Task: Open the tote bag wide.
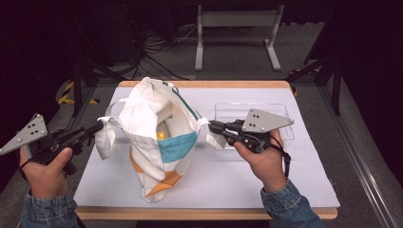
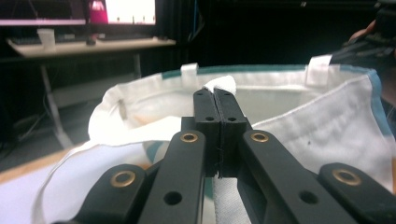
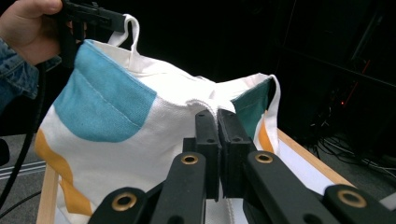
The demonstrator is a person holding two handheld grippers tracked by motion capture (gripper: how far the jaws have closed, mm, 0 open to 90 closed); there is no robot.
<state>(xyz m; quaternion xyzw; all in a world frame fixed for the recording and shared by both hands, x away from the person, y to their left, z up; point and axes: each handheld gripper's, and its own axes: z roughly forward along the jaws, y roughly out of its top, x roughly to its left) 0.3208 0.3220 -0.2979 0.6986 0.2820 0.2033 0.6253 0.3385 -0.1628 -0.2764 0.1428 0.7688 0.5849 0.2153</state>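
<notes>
A white sheet covers the wooden-edged bench [image 1: 304,190], which stands in a dark room. Toward the near edge a person's left hand [image 1: 45,173] and right hand [image 1: 266,164] come in. The left gripper [image 1: 97,127] pinches a white fabric handle [image 1: 105,137] off the bench's left edge; the right gripper [image 1: 212,126] pinches the opposite handle [image 1: 216,139]. Between them stands the white cloth tote bag with teal and orange patches [image 1: 159,142], mouth stretched open. Beyond the right gripper lies a clear plastic tray [image 1: 230,111] by the right edge.
</notes>
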